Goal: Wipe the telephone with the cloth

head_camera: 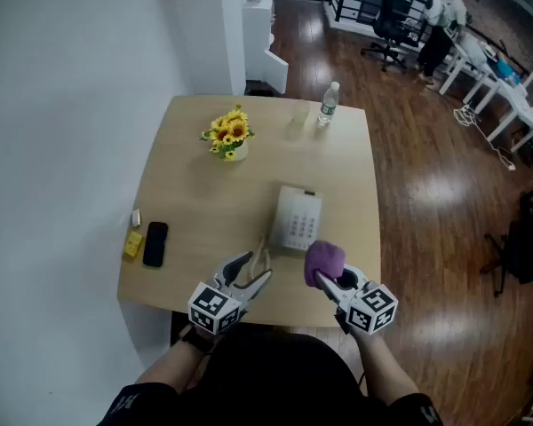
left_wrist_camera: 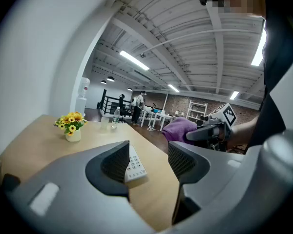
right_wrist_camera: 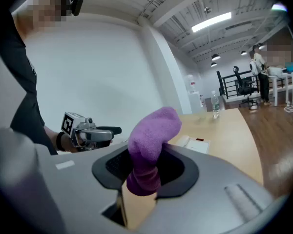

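Observation:
A white telephone (head_camera: 296,218) lies flat on the wooden table (head_camera: 195,202), near its front right part. My right gripper (head_camera: 324,278) is shut on a purple cloth (head_camera: 323,261) that bulges over the telephone's near right corner. In the right gripper view the cloth (right_wrist_camera: 149,147) stands up between the jaws, and the telephone (right_wrist_camera: 194,143) shows behind it. My left gripper (head_camera: 256,272) is open just left of the telephone's near end, with nothing between its fingers. In the left gripper view the keypad of the telephone (left_wrist_camera: 135,165) shows between the jaws.
A small vase of yellow sunflowers (head_camera: 229,135) stands at the table's back left. A water bottle (head_camera: 328,105) and a clear glass (head_camera: 297,122) stand near the far edge. A black phone (head_camera: 155,243) and a yellow object (head_camera: 132,243) lie by the left edge. A person (head_camera: 440,25) stands among desks far off.

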`<state>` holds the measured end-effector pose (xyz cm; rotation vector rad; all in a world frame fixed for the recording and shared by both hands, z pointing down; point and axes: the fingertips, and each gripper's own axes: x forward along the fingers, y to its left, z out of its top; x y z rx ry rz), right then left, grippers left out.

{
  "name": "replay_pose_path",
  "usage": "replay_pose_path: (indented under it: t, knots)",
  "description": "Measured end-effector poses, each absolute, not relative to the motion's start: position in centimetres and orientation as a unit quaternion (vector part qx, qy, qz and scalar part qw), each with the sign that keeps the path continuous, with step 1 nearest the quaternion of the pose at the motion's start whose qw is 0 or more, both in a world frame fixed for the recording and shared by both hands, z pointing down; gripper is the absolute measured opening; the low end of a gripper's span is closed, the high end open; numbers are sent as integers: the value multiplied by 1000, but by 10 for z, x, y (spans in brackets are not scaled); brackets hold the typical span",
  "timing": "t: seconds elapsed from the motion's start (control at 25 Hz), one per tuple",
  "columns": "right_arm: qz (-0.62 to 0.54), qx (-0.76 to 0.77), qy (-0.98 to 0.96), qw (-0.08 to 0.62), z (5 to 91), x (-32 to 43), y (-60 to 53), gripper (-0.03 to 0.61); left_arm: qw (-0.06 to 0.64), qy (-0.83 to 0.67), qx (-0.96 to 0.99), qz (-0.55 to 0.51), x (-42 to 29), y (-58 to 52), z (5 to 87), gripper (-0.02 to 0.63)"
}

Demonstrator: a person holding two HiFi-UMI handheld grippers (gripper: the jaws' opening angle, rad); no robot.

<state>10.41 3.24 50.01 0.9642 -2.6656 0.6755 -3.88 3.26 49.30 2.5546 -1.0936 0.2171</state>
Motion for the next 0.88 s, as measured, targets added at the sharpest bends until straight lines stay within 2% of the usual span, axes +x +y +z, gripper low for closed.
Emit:
replay_pose_path:
  t: [0.32,0.56,0.88]
  knots:
    - [202,350,-902,151,520,76,-59,133,171,-344,918,94,-57,-24,510,242]
    - [130,317,-906,251,546,47,-124,133,188,-339,917,97,-52,-58,518,242]
    - [92,261,-886,373,610,7,-209,132,195,-360,907,100,-57,-73,527,242]
